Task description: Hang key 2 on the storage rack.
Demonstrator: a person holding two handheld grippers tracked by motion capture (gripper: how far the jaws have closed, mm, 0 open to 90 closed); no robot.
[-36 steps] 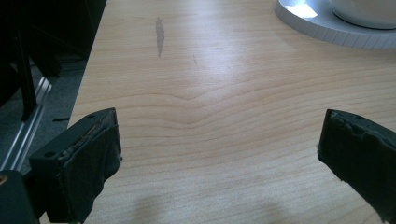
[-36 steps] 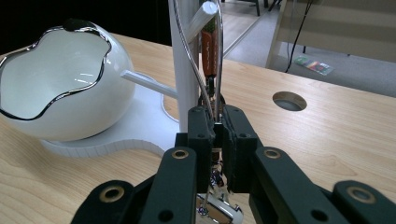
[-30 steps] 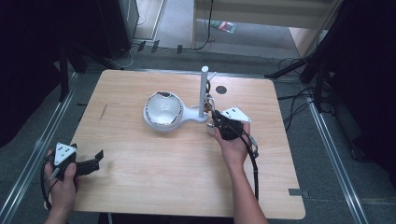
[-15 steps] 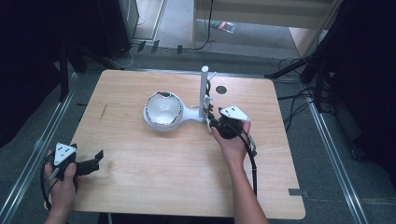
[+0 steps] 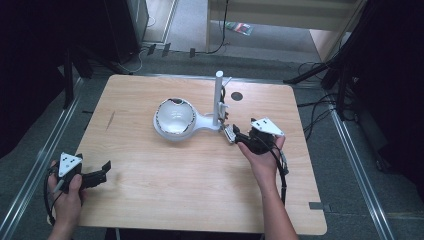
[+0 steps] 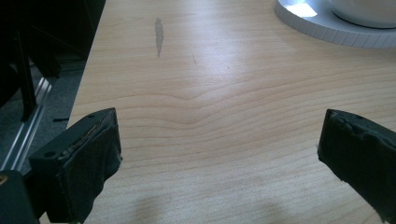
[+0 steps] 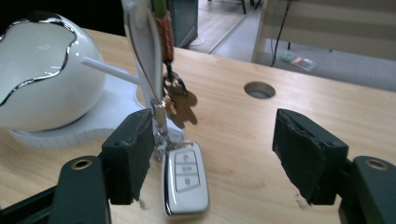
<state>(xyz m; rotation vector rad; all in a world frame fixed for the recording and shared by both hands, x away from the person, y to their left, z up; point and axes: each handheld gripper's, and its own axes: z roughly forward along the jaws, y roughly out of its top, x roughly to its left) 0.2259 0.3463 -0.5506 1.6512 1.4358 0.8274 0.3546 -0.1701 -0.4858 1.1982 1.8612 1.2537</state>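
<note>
A white stand [image 5: 207, 121] in the middle of the table carries an egg-shaped bowl [image 5: 174, 115] and an upright post [image 5: 218, 97]. A silver-white car key fob [image 7: 187, 179] hangs from the post by a braided strap, together with a brown gingerbread charm [image 7: 182, 106], and its lower end lies on the wood. My right gripper [image 7: 215, 140] is open around the fob, which sits close to one finger [image 7: 133, 149]. In the high view the right gripper [image 5: 239, 135] is just right of the stand. My left gripper [image 5: 102, 170] is open and empty at the table's front left corner.
A round cable hole [image 7: 259, 89] pierces the wooden table [image 5: 190, 190] behind the post. In the left gripper view [image 6: 219, 154] bare wood lies ahead, with the stand's base [image 6: 327, 28] far off. The table's left edge [image 6: 88, 88] drops to a metal rail.
My right gripper has drawn back slightly from the post, toward the person. The left gripper has not moved.
</note>
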